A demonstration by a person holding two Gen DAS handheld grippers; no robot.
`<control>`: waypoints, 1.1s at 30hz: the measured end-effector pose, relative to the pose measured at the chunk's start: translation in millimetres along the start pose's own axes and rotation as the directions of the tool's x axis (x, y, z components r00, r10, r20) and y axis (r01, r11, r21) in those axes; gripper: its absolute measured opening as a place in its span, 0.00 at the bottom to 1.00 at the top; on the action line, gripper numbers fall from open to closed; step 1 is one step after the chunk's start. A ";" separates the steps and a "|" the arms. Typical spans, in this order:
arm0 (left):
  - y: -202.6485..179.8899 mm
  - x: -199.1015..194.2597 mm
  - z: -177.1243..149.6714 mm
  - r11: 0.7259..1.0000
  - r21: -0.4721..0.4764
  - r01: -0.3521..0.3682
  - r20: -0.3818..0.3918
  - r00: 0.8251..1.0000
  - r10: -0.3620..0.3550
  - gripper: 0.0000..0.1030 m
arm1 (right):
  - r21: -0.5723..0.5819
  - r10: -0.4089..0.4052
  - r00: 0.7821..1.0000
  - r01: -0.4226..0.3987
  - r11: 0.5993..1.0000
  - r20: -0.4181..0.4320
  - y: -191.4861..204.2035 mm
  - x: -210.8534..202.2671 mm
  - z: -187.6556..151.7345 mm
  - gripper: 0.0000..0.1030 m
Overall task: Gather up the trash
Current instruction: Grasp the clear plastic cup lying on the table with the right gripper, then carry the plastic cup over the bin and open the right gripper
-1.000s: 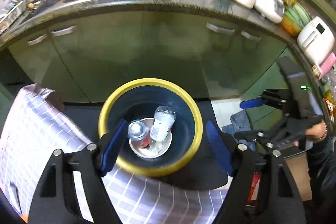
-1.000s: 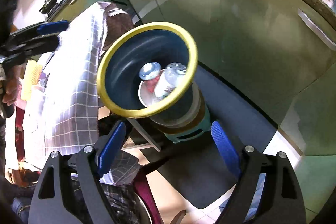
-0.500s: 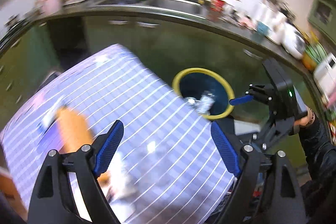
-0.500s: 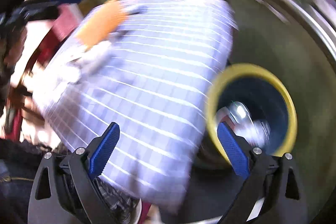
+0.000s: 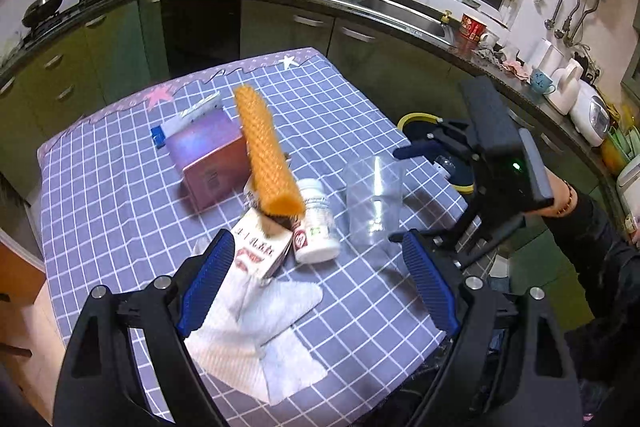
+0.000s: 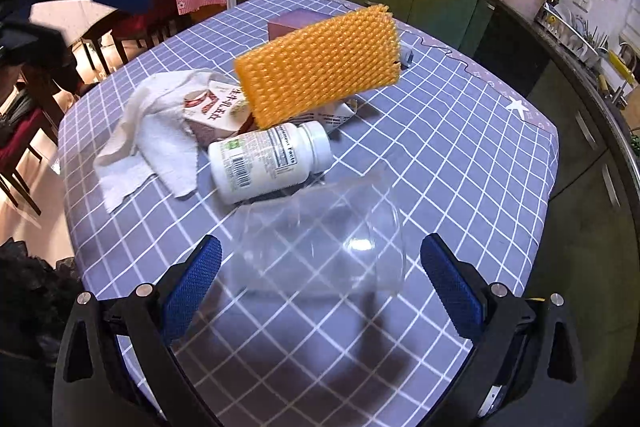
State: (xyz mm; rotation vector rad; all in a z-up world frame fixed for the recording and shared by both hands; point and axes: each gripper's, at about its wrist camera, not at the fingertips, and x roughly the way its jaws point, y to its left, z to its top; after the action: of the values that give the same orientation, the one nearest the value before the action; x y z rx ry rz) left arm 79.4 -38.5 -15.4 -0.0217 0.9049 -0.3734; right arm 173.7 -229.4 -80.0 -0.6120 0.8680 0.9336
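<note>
Trash lies on the checked tablecloth [image 5: 120, 211]: a clear plastic cup [image 6: 320, 247] on its side, a white pill bottle [image 6: 268, 163], a milk carton [image 5: 260, 247], an orange foam net [image 5: 266, 151], a crumpled paper towel [image 5: 256, 335] and a purple box [image 5: 208, 155]. My right gripper [image 6: 320, 285] hovers over the cup with its jaws opening. The cup lies between and just ahead of the pads, untouched. My left gripper [image 5: 318, 283] is open and empty above the carton and towel. The yellow-rimmed bin [image 5: 412, 119] stands past the table's right edge, mostly hidden behind the right gripper [image 5: 406, 193].
Green kitchen cabinets [image 5: 116, 55] and a counter with a sink [image 5: 400, 7] wrap around the table's far side. Wooden chairs [image 6: 24, 131] stand at the table's left in the right wrist view. A person's dark sleeve [image 5: 600, 267] holds the right gripper.
Both grippers have swung away from above the bin to over the table and its trash. The right jaws stand wider than before, now straddling the clear cup.
</note>
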 end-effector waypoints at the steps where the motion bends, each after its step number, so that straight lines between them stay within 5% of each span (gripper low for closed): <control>1: 1.6 -0.4 -2.3 1.000 -0.001 0.002 0.000 1.000 -0.002 0.79 | -0.001 -0.004 1.000 0.004 1.000 -0.007 -0.6 3.6 2.2 0.95; 9: 6.7 2.7 -9.1 1.000 -0.014 0.019 0.000 1.000 -0.019 0.79 | -0.033 -0.020 0.997 0.017 0.999 -0.076 0.5 24.7 0.0 0.95; 13: 5.7 5.9 -10.7 1.000 -0.008 0.018 -0.009 1.000 -0.018 0.79 | -0.022 -0.024 0.996 0.022 1.000 -0.086 -1.7 31.4 1.8 0.81; 24: 0.4 11.4 -10.0 1.000 0.005 0.027 -0.021 0.999 -0.027 0.79 | 0.032 -0.052 0.999 0.052 0.998 0.007 -17.3 -8.8 -6.5 0.80; 29: -8.5 14.1 -9.4 0.999 0.030 0.044 -0.030 0.999 -0.043 0.79 | 0.168 -0.159 0.987 0.153 0.974 0.024 -63.9 -53.1 -31.8 0.80; 33: -15.7 17.4 -7.9 0.998 0.045 0.053 -0.037 0.998 -0.051 0.79 | 0.316 -0.254 0.965 0.262 0.912 -0.066 -118.5 -66.6 -72.4 0.80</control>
State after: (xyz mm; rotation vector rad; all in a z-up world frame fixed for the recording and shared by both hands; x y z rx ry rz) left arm 78.2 -57.8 -30.9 0.0037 0.9318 -0.4444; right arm 230.2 -369.8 -51.3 -0.4405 0.9120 0.5298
